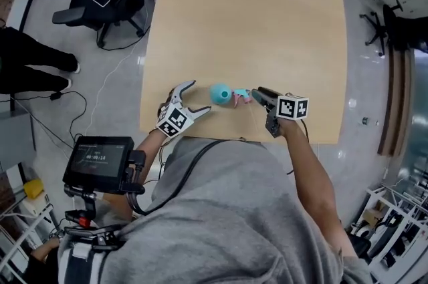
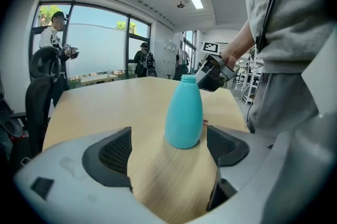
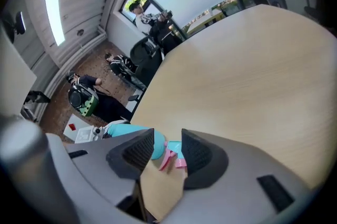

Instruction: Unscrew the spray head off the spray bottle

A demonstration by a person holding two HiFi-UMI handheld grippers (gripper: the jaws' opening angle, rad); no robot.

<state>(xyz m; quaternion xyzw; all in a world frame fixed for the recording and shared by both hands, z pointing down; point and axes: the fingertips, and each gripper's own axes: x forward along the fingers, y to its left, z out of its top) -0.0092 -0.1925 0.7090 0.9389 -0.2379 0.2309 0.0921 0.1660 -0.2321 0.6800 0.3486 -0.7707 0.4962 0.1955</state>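
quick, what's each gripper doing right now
left gripper: open, spray bottle standing just past its jaws, untouched.
right gripper: open, spray head lying between its jaw tips, not clamped.

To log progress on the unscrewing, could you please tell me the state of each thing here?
spray bottle: upright, neck open, nothing screwed on.
spray head: detached, lying on the table beside the bottle.
left gripper: open, nothing gripped.
right gripper: open, spray head at its tips, unclamped.

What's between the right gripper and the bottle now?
The spray head, pink and teal, lies on the table between the right gripper and the bottle; the head view shows it, the right gripper view too.
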